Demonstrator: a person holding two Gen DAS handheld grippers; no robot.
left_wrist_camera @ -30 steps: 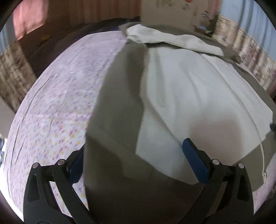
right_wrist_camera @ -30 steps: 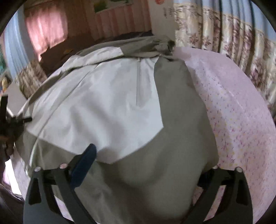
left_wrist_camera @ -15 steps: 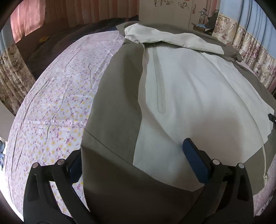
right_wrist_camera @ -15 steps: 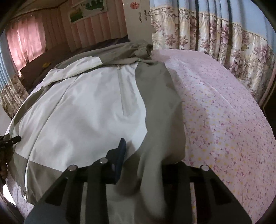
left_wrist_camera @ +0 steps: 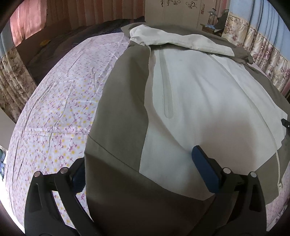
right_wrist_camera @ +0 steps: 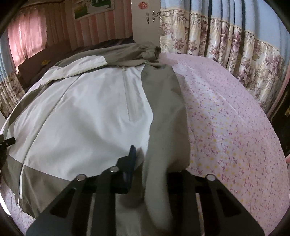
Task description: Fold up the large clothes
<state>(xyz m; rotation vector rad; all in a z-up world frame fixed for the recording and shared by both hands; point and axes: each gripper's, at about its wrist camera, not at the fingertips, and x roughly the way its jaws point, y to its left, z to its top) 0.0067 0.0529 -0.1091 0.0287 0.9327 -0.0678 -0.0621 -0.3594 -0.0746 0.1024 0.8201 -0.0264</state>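
A large jacket [left_wrist_camera: 181, 90], white with olive side panels and hem, lies spread flat on the bed; a sleeve [left_wrist_camera: 181, 40] is folded across its top. My left gripper [left_wrist_camera: 139, 161] straddles the olive hem corner with its jaws wide and starting to close; the fabric lies between the blue pads [left_wrist_camera: 204, 168], which stand apart from it. In the right wrist view, my right gripper [right_wrist_camera: 154, 159] is closing on the jacket's [right_wrist_camera: 81, 118] olive right edge. A bunched fold of that edge is pinched between its fingers and hides the right one.
The bed has a pink floral sheet [left_wrist_camera: 63, 99] [right_wrist_camera: 226, 127] on both sides of the jacket. Floral curtains [right_wrist_camera: 226, 45] hang close along the right side, and a white wardrobe [left_wrist_camera: 181, 10] stands behind the bed. A white zipper edge [right_wrist_camera: 21, 177] runs down the jacket's left side.
The right gripper's jaws went from wide apart to nearly together, gathering the olive edge into a fold between them. The left gripper stayed over the hem corner.
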